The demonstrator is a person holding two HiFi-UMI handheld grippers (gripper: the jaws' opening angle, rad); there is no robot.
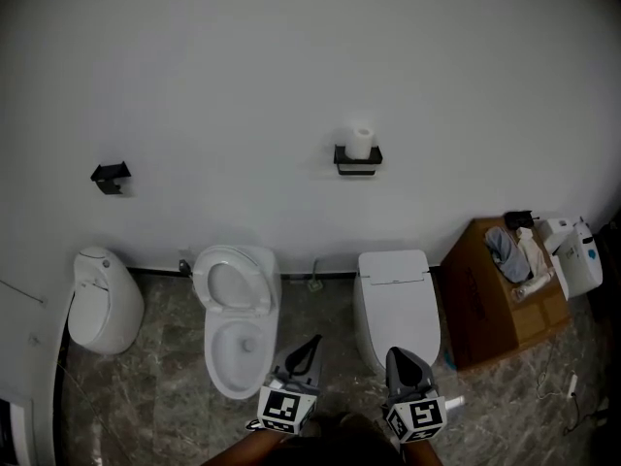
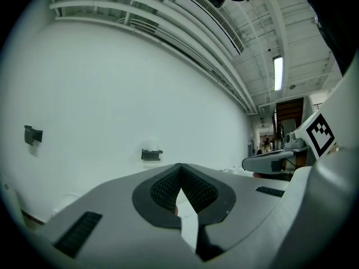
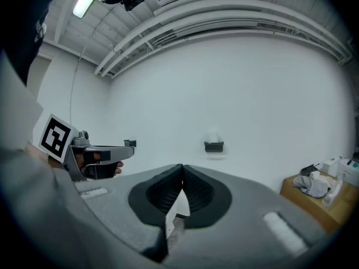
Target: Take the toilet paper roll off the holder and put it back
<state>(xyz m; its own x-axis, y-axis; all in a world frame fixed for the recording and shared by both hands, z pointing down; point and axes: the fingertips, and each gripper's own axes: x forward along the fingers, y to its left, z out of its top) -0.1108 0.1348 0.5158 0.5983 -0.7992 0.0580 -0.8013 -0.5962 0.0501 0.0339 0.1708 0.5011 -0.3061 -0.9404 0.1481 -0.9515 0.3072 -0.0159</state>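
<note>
While the toilet paper roll (image 1: 361, 142) is seen on the wall holder (image 1: 357, 161), the left claw (image 1: 310, 346) and the right claw (image 1: 400, 357) are found closed, empty, far from it.

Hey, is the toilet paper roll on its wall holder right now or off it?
On it: the white toilet paper roll stands upright on top of the black wall-mounted holder, with nothing touching it.
</note>
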